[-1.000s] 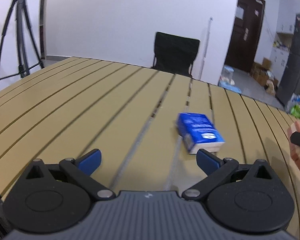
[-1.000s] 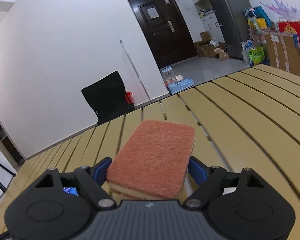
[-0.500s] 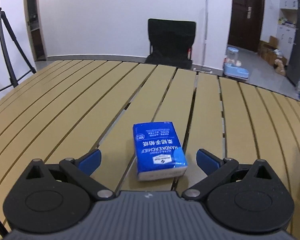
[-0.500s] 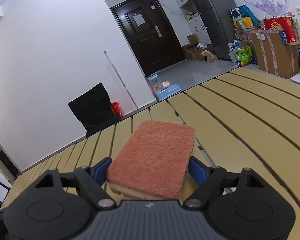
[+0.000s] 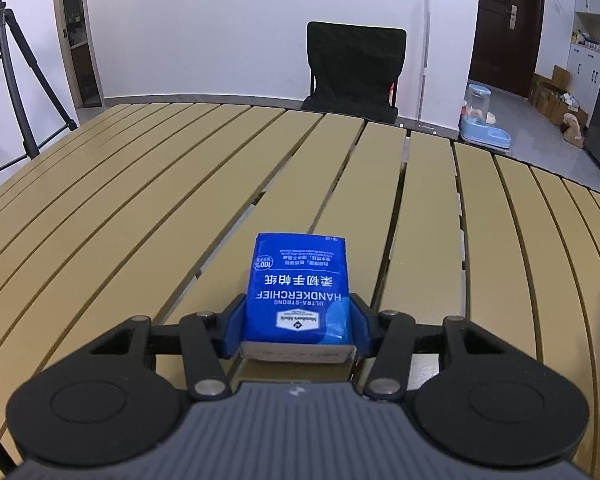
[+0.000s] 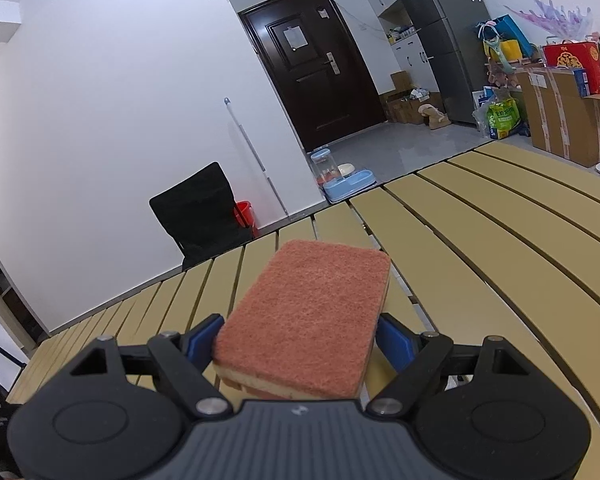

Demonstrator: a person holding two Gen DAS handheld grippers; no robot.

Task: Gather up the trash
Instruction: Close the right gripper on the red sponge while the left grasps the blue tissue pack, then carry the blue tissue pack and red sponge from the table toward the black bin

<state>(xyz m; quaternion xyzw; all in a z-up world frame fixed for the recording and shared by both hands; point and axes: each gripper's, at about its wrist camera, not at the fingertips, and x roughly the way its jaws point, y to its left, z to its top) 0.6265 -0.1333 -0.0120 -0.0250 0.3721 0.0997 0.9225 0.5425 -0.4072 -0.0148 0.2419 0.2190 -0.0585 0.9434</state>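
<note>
1. Tissue pack (image 5: 300, 294): a small blue plastic-wrapped pack of handkerchiefs, lying flat on the slatted wooden table (image 5: 140, 208), well in from every edge, its short white end toward the camera.
2. The left gripper (image 5: 298, 330) has its jaws closing on the pack. The blue pads (image 5: 232, 330) sit against the two long sides at the near end, so the pack is pinched between them.
3. Handling, as a judgement: the pack looks light and soft, with a slick film wrapper. It should squash a little under pressure and could slide out if held only at the end. A hold further along the long sides, nearer the middle, would be safer.
4. The right gripper (image 6: 296, 344) pinches a sponge (image 6: 304, 316) across its width. The sponge has a rough orange-brown scouring face on top and a pale yellow foam layer beneath, and it sticks out forward above the table.
5. The sponge looks light and springy; its foam gives under the pads, so the hold seems secure.
6. Beyond the far edge of the table stand a black chair (image 5: 356, 68), a tripod (image 5: 4, 72) at the left, and a dark door (image 6: 320, 80).
7. No bin or trash bag is visible in either view.
</note>
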